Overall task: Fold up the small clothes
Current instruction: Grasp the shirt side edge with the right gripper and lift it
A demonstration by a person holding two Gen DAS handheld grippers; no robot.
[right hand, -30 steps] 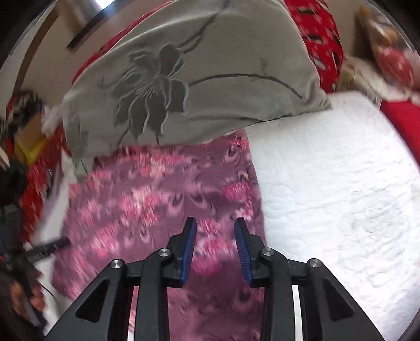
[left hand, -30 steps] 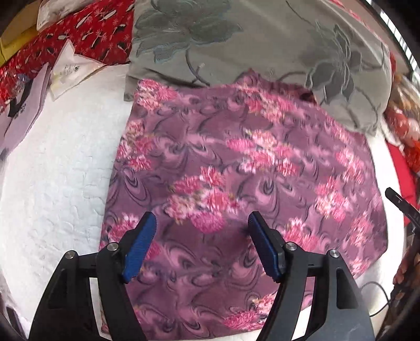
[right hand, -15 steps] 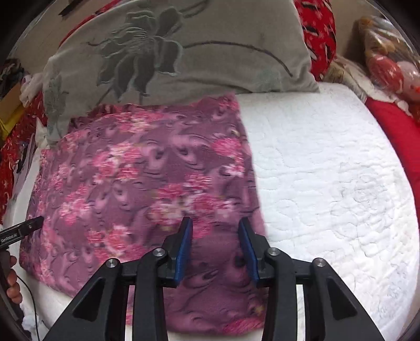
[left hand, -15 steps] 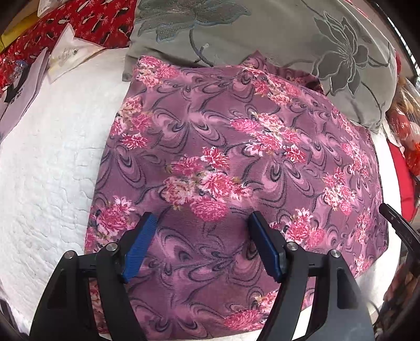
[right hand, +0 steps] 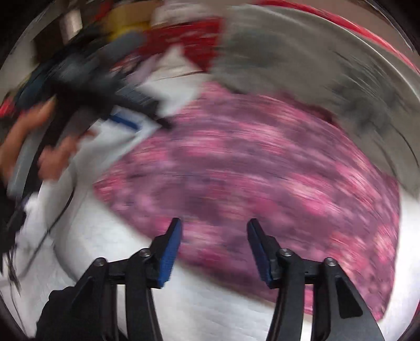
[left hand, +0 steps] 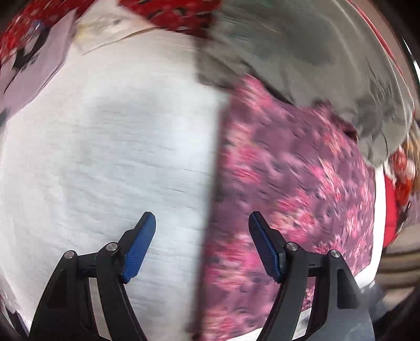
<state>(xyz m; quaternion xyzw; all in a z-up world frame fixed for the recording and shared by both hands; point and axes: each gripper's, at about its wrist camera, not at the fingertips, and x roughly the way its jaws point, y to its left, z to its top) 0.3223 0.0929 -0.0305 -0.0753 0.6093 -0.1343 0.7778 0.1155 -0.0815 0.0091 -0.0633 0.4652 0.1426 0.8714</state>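
Both views are heavily smeared, so we read only coarse shapes. The white quilt [left hand: 110, 162] is the largest surface and carries everything else; in the right wrist view it fills the lower edge [right hand: 210, 309]. On it lies the cloth [left hand: 294, 199], purple with pink flowers, spread flat and wide; in the left wrist view its straight left edge runs top to bottom near the middle of the frame, and in the right wrist view the cloth [right hand: 262, 173] spans the centre with its near edge just ahead of the fingers. Its far edge touches or slips under the grey pillow [left hand: 315, 57], which also arcs across the upper right of the right wrist view [right hand: 302, 57]. Red fabric [left hand: 178, 13] sits beyond the quilt at the top.

We see the left gripper [left hand: 202, 244] with its jaws wide and empty, one blue pad over bare quilt, the other over the cloth, the cloth's edge between them. The right gripper [right hand: 214, 249] has its jaws opening, nothing between them, poised over the near edge of the cloth. In the right wrist view the left gripper [right hand: 147, 115] appears again at upper left, held by a hand [right hand: 34, 139]; there we cannot tell its opening.
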